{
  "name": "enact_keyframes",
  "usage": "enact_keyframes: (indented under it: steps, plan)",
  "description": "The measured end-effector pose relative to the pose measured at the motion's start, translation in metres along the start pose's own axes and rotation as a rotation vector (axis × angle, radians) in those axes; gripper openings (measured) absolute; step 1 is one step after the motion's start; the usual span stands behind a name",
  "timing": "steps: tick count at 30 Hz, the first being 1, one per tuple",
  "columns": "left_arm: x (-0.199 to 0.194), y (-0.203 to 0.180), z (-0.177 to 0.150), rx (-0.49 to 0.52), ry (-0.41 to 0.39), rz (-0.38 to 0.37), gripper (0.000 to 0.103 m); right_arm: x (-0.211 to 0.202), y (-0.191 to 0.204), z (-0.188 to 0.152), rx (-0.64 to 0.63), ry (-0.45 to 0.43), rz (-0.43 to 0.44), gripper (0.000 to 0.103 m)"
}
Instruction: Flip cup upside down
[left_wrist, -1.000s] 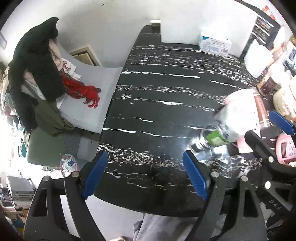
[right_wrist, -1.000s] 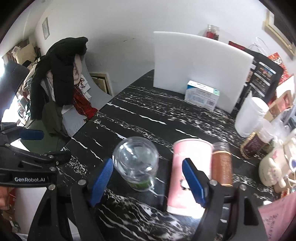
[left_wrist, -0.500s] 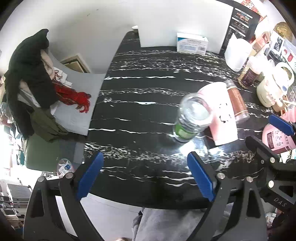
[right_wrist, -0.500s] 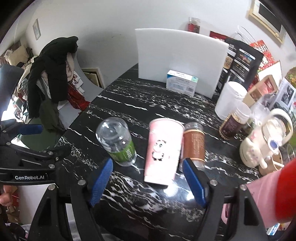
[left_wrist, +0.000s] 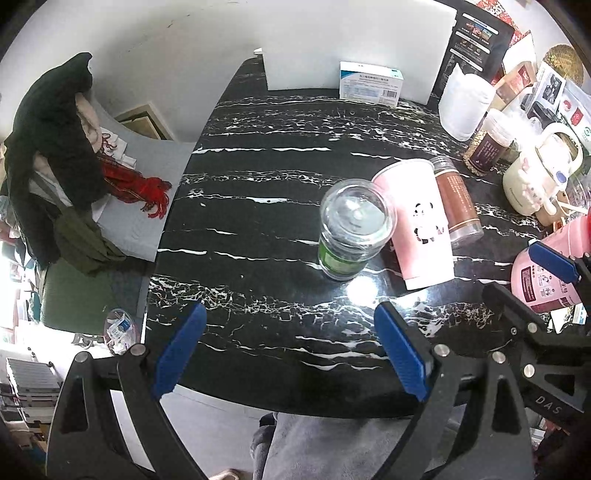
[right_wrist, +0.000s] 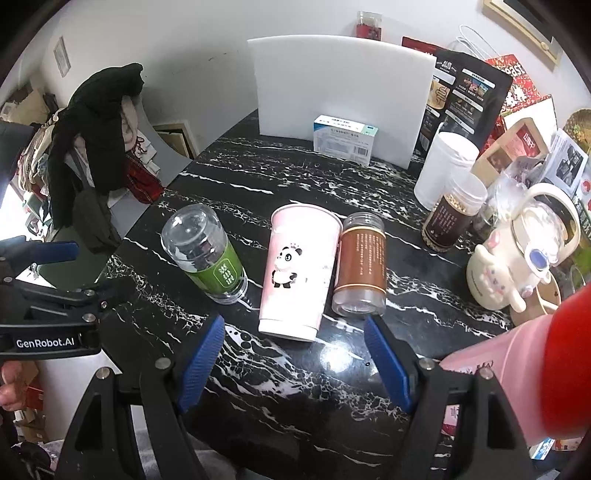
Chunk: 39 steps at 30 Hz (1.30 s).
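Observation:
A clear glass cup with a green label (left_wrist: 349, 230) (right_wrist: 207, 251) stands upside down on the black marble table (left_wrist: 258, 177), its flat base up. A pink panda cup (left_wrist: 419, 221) (right_wrist: 297, 269) stands next to it on the right, wide end up. My left gripper (left_wrist: 291, 354) is open and empty, pulled back near the table's front edge. My right gripper (right_wrist: 295, 360) is open and empty, just in front of the pink cup.
A brown-labelled clear jar (right_wrist: 362, 260) stands right of the pink cup. A white board (right_wrist: 343, 92) and a small box (right_wrist: 345, 138) are at the back. Jars, a white kettle (right_wrist: 517, 258) and a pink bottle (right_wrist: 517, 376) crowd the right side.
Both grippers have drawn back and up from the cups. The glass cup, close between the right gripper's fingers a second ago, now stands free and farther off.

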<state>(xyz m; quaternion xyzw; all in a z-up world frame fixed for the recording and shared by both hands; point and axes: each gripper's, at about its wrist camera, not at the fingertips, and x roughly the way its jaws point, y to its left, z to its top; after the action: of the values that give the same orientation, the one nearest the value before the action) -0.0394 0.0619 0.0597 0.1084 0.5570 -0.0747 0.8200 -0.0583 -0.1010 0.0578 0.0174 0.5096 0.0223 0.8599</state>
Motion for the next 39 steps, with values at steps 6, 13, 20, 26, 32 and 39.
enact_keyframes:
  steps: [6,13,20,26,32,39]
  plan:
    - [0.000,-0.006,0.002,0.003,0.002,0.003,0.092,0.001,-0.005,-0.001,0.004,0.007,0.006,0.078]
    - [0.000,-0.006,0.004,0.004,0.002,0.004,0.092,0.003,-0.008,-0.001,0.008,0.010,0.011,0.078]
    - [0.000,-0.005,0.008,0.001,0.000,0.007,0.092,0.003,-0.009,-0.001,0.009,0.012,0.012,0.078]
    - [0.001,-0.005,0.009,0.004,0.003,0.011,0.092,0.004,-0.010,-0.002,0.013,0.013,0.012,0.078]
    - [0.001,-0.003,0.010,0.002,0.002,0.008,0.092,0.004,-0.011,-0.002,0.016,0.016,0.012,0.078]
    - [0.000,-0.004,0.010,0.009,-0.002,0.000,0.092,0.004,-0.011,-0.002,0.014,0.013,0.011,0.078]
